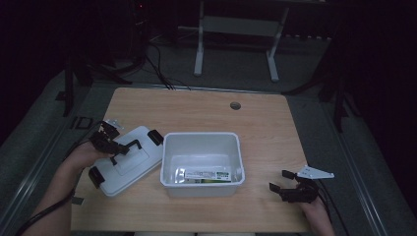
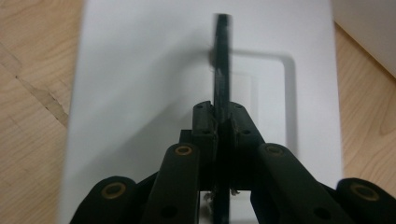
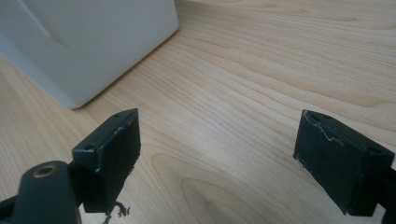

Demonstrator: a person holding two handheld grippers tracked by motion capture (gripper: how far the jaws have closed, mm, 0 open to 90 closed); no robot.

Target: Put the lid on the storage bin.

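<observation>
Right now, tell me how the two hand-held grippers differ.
The left hand-held gripper is shut on the black handle of the white lid; the right hand-held gripper stands wide open, gripping nothing. The left is over the lid, the right over bare table beside the white bin. Both have black jaws.

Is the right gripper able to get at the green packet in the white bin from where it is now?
Probably yes. The right gripper rests open on the table beside the white bin, whose top is uncovered; the green packet lies exposed on the bottom, though the wall must be cleared first.
</observation>
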